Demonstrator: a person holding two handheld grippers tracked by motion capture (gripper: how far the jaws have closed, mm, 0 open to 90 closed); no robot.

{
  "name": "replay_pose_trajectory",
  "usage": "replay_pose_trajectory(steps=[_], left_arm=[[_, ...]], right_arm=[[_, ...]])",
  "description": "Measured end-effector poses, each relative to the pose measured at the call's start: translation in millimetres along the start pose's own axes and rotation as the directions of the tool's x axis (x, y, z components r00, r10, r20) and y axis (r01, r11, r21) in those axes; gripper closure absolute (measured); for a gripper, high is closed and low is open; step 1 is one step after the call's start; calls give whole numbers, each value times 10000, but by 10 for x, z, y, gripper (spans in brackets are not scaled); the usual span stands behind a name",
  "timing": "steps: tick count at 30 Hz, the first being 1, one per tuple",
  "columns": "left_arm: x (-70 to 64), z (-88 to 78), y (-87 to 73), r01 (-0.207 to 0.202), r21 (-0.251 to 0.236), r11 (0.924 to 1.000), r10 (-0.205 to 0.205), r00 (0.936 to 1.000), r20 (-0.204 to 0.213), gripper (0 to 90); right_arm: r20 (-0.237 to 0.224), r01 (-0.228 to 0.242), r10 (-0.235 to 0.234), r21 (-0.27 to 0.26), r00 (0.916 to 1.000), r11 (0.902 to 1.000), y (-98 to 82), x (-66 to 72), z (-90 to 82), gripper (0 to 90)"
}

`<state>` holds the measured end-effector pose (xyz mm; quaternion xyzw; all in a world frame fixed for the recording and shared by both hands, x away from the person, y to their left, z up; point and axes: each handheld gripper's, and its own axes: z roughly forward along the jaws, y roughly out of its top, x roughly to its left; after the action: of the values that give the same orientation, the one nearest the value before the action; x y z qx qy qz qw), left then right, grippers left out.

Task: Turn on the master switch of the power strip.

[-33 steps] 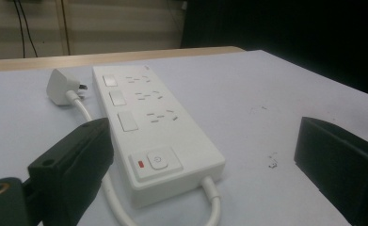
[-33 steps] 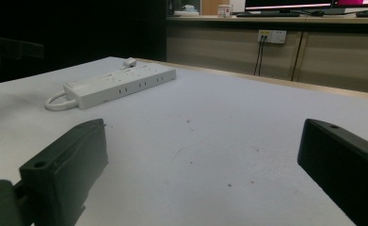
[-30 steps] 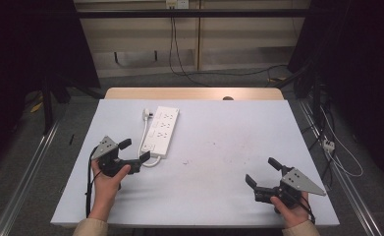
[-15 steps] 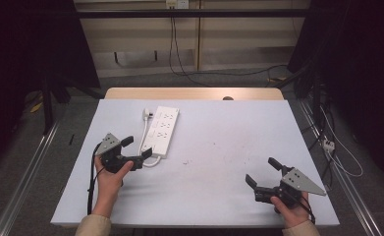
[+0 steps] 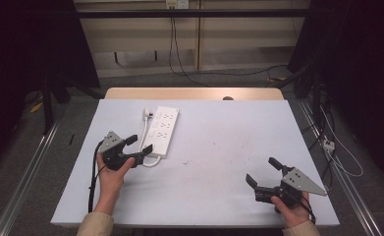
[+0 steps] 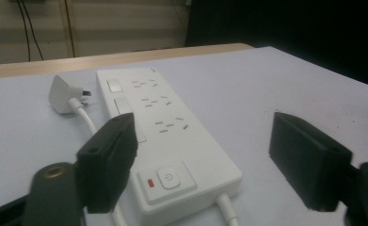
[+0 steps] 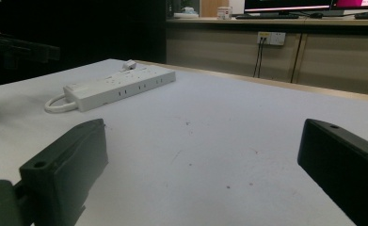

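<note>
We found the white power strip [image 5: 162, 132] left of frame centre, its plug [image 6: 63, 94] unplugged. Judged rigid, light, smooth; grip its long edges. The left gripper [image 5: 138, 148] gaped near its switch end; the right gripper [image 5: 263, 172] gaped, empty.

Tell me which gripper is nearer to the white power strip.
Left. The left gripper sits right at the near end of the power strip, jaws open toward it. The right gripper is open far across the table, near the front right corner.
</note>
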<state>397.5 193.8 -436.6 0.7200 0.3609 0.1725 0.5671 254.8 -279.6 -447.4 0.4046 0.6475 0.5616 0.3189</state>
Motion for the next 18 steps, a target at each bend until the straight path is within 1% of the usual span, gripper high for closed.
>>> replay_pose_trajectory(steps=[3,4,5,6,8,9,10,11,13,14,16,18], left_arm=[[6,20,0,-75,68,9999,75,10000,27,358],[5,24,5,-134,161,9998,134,9999,-29,358],[2,32,8,-70,123,9999,71,9999,-83,387],[11,42,12,-172,192,9997,173,9998,-55,419],[11,49,12,-175,209,9996,178,9998,-125,446],[13,55,10,-165,238,9996,168,9998,-127,477],[18,62,8,-158,283,9995,161,9998,-114,477],[20,69,7,-114,328,9994,120,9998,-175,515],[31,81,4,-62,358,9993,67,9999,-128,555],[31,87,4,-6,380,9993,13,9999,-169,566],[46,92,5,-67,496,9987,76,9998,-182,583],[50,100,2,14,513,9987,-2,9997,-225,640]], right_arm=[[8,16,-16,-3,10000,10000,2,4,0,18],[8,16,-16,-3,10000,10000,2,4,0,18],[-4,16,-16,-7,10000,10000,3,3,-1,18],[-9,19,-19,-12,10000,10000,3,2,-1,18],[-11,27,-27,-8,10000,10000,3,-1,-2,18],[-15,17,-17,-8,10000,10000,3,-1,-2,18],[-15,17,-17,-8,10000,10000,3,-1,-2,18],[-7,14,-14,-9,10000,10000,5,-1,-3,18],[-3,-17,17,-23,10000,10000,6,3,-3,18],[-9,-13,13,-29,10000,10000,7,4,-3,18],[-13,24,-24,-25,10000,10000,7,2,-4,18],[-7,7,-7,-31,10000,10000,9,8,-3,18]])
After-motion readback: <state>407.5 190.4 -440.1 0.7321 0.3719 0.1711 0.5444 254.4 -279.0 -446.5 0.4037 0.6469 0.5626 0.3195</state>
